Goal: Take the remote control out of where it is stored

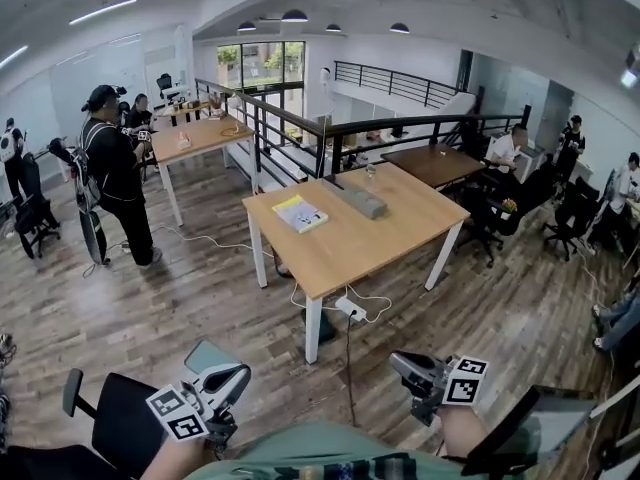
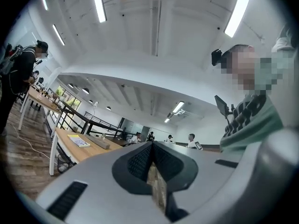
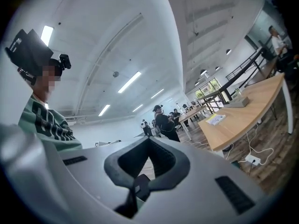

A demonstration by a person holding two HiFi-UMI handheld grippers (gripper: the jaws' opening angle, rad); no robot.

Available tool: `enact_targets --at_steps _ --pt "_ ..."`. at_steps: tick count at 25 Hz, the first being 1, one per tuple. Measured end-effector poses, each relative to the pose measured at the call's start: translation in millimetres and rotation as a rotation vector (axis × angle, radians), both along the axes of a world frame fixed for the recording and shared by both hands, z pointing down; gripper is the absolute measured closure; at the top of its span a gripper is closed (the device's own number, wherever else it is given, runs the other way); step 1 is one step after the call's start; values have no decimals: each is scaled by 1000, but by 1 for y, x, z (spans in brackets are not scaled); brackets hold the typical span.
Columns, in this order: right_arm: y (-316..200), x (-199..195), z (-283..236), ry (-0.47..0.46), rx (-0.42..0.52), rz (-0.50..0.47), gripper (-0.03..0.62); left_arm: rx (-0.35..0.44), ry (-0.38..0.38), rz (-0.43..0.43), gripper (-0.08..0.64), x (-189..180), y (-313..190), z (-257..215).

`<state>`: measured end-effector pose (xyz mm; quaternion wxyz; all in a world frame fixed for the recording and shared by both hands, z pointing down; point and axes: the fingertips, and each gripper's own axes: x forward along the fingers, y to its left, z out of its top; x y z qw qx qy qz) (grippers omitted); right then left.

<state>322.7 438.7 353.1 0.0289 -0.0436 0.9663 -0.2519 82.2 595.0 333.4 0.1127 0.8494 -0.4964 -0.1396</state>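
Note:
No remote control shows in any view. A long grey box (image 1: 355, 200) and a yellow booklet (image 1: 300, 213) lie on the wooden table (image 1: 390, 243) ahead, also seen in the left gripper view as the grey box (image 2: 97, 141) and the booklet (image 2: 78, 140). My left gripper (image 1: 238, 373) is low at the bottom left, close to my body and far from the table. Its jaws are shut with nothing held (image 2: 152, 148). My right gripper (image 1: 398, 361) is at the bottom right, also far from the table, its jaws shut and empty (image 3: 148, 141).
A white power strip (image 1: 351, 309) with cables lies on the wood floor under the table. A black chair (image 1: 120, 418) stands by my left side. A person in black (image 1: 115, 173) stands at the left. A black railing (image 1: 300, 133) runs behind the table; seated people are at the right.

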Motion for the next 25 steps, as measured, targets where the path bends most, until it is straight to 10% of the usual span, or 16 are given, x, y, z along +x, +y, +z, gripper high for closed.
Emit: enact_targets --at_steps 13,25 --pt "-2 -224 -27 65 47 -29 588 -4 48 -40 555 -225 0 15" --pt "-65 -271 -9 101 20 -3 587 -27 74 -25 555 -279 -69 35"
